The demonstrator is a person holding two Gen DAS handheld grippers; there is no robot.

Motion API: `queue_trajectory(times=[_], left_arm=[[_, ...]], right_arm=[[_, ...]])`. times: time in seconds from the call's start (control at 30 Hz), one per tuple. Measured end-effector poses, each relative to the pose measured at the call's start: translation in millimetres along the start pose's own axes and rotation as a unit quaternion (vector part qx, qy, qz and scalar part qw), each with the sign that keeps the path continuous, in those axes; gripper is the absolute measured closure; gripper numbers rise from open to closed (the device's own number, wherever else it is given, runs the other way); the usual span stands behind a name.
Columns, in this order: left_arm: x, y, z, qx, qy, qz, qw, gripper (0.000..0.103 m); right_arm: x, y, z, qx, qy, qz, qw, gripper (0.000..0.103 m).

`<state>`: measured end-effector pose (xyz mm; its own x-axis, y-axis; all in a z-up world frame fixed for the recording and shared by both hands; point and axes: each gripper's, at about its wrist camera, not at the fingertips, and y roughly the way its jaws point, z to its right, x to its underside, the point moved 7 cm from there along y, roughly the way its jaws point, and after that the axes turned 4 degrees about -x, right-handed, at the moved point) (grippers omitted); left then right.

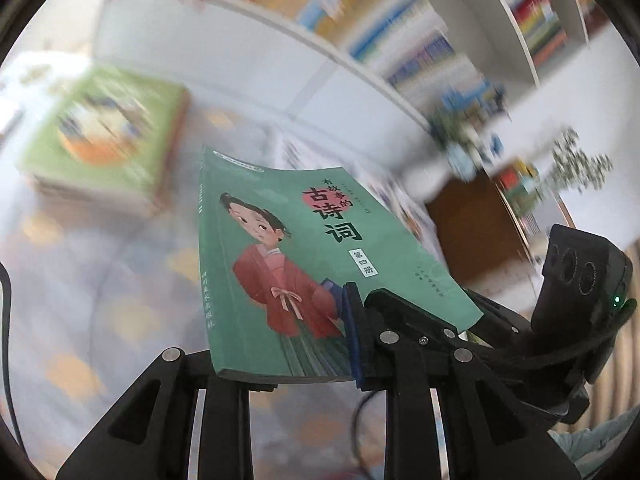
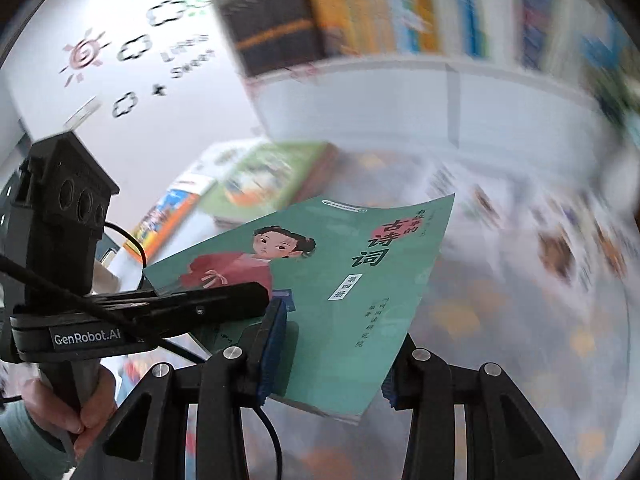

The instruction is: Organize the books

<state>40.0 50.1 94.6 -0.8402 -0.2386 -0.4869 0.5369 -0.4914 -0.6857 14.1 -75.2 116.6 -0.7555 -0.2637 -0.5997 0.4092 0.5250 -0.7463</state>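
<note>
A thin green book (image 1: 288, 256) with a girl in a red robe on its cover is held in the air above the table. It also shows in the right wrist view (image 2: 340, 280). My left gripper (image 1: 296, 356) is shut on its lower edge. My right gripper (image 2: 328, 360) is shut on the same book, at its lower edge, one blue pad on the cover. The left gripper's body (image 2: 140, 312) clamps the book's left side in the right wrist view. The right gripper's body (image 1: 580, 280) shows at the right of the left wrist view.
A stack of books with a light green cover (image 1: 108, 136) lies on the patterned tablecloth (image 1: 80, 320), also in the right wrist view (image 2: 272, 180). A white bookshelf full of upright books (image 1: 420, 40) stands behind. An orange and blue book (image 2: 164, 220) lies beside the stack.
</note>
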Motion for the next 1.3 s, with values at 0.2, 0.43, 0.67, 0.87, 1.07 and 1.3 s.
queue_trajectory(times=[0.2, 0.43, 0.67, 0.87, 1.07, 1.3], left_arm=[[-66.5, 2.9, -89.1, -0.040, -0.032, 0.027, 0.9983, 0.081], [-97.4, 27.5, -154.0, -0.045, -0.082, 0.018, 0.9955, 0.081], [-107.9, 16.1, -216.1, -0.134, -0.136, 0.031, 0.9811, 0.074], [-69.1, -19.3, -211.4, -0.216, -0.149, 0.089, 0.9608, 0.074], [-53.1, 32.6, -110.4, -0.163, -0.072, 0.024, 0.9837, 0.071], [-53.4, 168.7, 3.8, -0.012, -0.025, -0.094, 0.9952, 0.069]], right_arm=[[-75.8, 99.8, -41.4, -0.029, 0.015, -0.019, 0.999, 0.062], [-97.9, 181.1, -46.5, -0.031, 0.059, -0.066, 0.996, 0.062], [-117.2, 230.1, -48.3, -0.037, 0.081, -0.094, 0.992, 0.062], [-89.4, 232.0, -27.8, -0.049, 0.066, -0.117, 0.990, 0.046], [6.5, 150.3, 68.6, 0.009, 0.124, -0.116, 0.985, 0.046], [8.2, 71.5, 206.2, 0.138, 0.203, -0.046, 0.968, 0.046]])
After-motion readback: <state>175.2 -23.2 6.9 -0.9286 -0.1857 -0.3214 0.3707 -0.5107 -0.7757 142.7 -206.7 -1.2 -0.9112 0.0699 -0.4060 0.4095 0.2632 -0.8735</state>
